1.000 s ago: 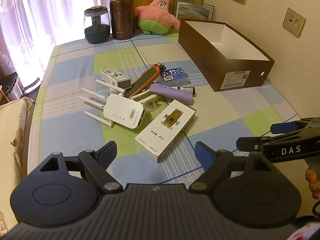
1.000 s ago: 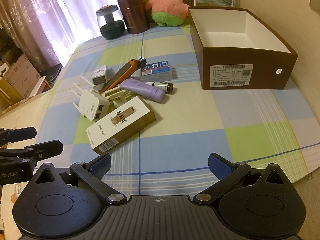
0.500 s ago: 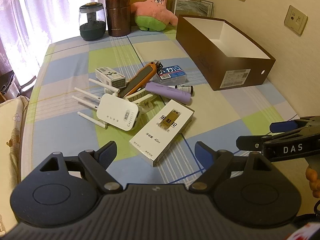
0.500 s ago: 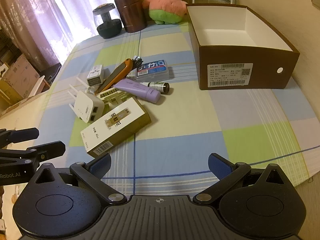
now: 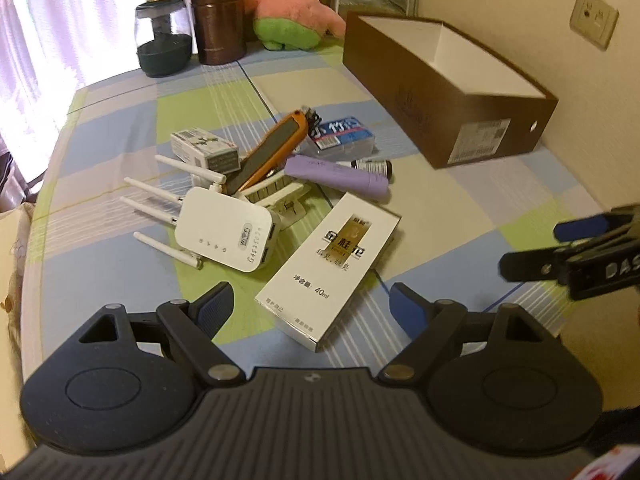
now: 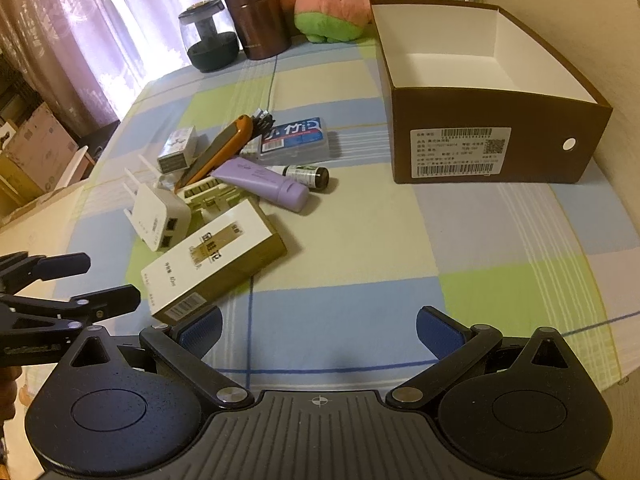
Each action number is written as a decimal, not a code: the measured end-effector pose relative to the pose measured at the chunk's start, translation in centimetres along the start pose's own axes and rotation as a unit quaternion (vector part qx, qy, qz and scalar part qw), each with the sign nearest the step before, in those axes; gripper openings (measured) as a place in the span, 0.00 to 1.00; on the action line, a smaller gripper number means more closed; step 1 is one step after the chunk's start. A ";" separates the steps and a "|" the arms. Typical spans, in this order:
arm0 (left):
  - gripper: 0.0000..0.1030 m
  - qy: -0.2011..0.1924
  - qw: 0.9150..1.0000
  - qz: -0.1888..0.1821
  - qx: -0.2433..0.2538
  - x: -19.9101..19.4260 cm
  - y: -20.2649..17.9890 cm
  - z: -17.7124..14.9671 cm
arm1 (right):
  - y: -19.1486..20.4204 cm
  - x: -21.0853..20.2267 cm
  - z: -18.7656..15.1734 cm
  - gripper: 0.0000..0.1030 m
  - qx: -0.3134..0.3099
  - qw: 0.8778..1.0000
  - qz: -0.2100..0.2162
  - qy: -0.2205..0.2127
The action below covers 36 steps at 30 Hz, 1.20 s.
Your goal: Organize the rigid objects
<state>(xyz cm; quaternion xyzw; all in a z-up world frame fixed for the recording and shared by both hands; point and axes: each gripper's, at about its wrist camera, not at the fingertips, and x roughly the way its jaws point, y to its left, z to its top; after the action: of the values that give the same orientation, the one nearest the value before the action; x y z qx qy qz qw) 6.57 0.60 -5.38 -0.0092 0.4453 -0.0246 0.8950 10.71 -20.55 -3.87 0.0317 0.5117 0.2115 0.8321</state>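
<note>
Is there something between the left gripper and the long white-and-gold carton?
Nothing visible. The left gripper is open, and the white-and-gold carton lies flat on the checked tablecloth just ahead of its fingertips. The white Wi-Fi repeater lies beside the carton, on its left.

Soft daylight through the curtains (image 5: pixel 60 20), slight motion blur, bulging fisheye edges.

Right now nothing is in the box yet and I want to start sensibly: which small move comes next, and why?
Probably ease the left gripper forward and down over the white and gold carton. It is open and empty, the carton lies nearest, just ahead of its fingers and on top of the pile's edge, and the brown box stands open and empty.
</note>
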 end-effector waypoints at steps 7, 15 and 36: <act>0.80 0.023 0.999 -0.019 0.024 3.9 0.4 -0.1 | -1.4 1.1 0.4 0.98 0.003 1.000 -0.005 0.012; 0.80 0.037 0.998 -0.012 0.047 6.7 0.5 0.5 | -3.2 1.9 0.5 0.98 0.012 1.000 -0.010 0.024; 0.67 0.071 0.994 -0.013 0.079 9.2 -4.5 1.6 | -6.1 2.4 1.3 0.98 0.007 1.000 0.000 0.023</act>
<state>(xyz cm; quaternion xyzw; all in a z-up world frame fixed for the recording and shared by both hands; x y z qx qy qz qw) 13.28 -4.37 -11.56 0.0571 0.5047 -0.0720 0.8584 14.75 -24.99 -6.87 0.0325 0.5323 0.2082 0.8199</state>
